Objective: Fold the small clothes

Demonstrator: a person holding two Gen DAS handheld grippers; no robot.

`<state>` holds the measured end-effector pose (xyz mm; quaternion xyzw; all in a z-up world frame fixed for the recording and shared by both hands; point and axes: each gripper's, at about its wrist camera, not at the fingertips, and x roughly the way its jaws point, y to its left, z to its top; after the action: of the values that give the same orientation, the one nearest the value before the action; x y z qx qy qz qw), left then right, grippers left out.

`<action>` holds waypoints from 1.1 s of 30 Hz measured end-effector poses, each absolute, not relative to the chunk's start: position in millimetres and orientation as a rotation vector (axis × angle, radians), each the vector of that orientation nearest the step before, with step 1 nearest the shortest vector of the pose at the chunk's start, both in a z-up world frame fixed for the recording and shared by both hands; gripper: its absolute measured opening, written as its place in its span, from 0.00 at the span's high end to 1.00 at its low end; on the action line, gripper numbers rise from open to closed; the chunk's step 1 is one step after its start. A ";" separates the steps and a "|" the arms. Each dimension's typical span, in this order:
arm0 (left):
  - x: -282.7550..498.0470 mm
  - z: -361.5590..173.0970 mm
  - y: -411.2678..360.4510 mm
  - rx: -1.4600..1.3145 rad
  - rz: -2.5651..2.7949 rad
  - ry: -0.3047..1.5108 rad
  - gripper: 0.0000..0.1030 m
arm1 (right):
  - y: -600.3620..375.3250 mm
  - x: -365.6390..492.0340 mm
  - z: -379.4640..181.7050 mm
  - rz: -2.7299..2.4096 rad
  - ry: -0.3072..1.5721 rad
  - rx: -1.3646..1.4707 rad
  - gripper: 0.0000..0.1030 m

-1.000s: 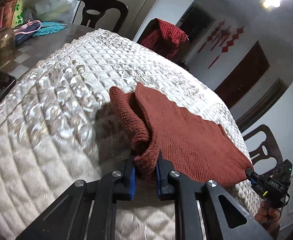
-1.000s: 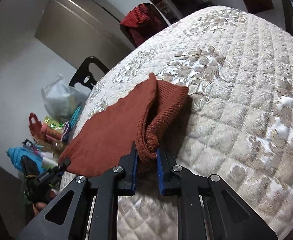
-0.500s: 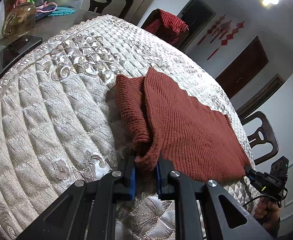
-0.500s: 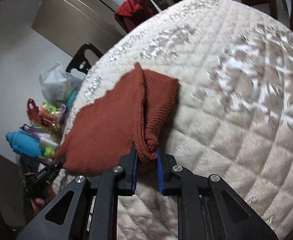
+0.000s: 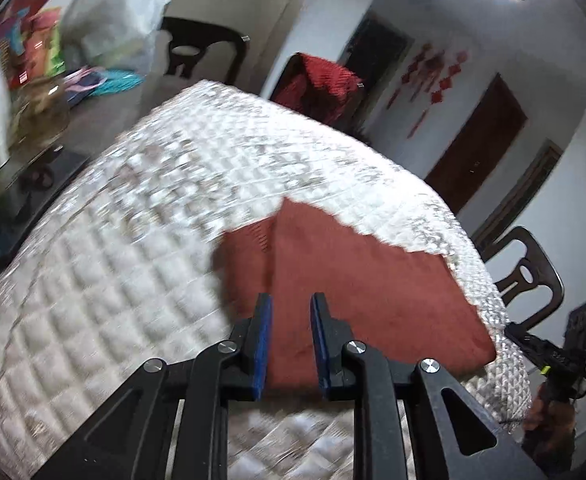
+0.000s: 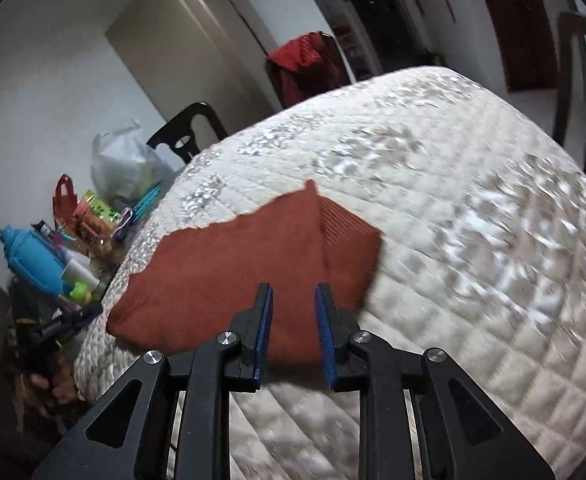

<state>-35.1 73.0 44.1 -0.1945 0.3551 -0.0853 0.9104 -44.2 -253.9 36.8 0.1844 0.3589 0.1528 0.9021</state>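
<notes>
Knitwear (image 5: 357, 280), rust-red and folded, is laid flat on the quilted cover (image 5: 105, 280) near its edge. Both pairs of jaws have just been opening: the left gripper (image 5: 291, 314) and the right gripper (image 6: 293, 306) are parted a little over the garment's near edge, with nothing pinched between the pads.

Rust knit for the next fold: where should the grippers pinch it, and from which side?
Likely the two near corners of the rust knit garment, from the near edge of the quilted cover. It lies flat, folded, its near edge facing both tools. The left gripper and the right gripper, jaws just opened, pads clear, already point there.
</notes>
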 end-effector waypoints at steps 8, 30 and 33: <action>-0.1 5.2 42.3 -0.341 -0.215 0.829 0.79 | -254.2 -15.7 1.1 0.254 0.821 0.395 0.94; 20.2 10.2 38.1 -0.285 -0.180 0.798 0.79 | -237.5 17.5 4.6 0.228 0.819 0.320 0.95; 21.3 10.4 37.4 -0.280 -0.178 0.799 0.79 | -237.1 17.9 5.5 0.229 0.823 0.315 0.95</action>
<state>21.3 37.4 10.4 -0.1355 0.3870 -0.0861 0.9080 17.9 -237.1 5.5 0.1520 0.3973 0.1105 0.8983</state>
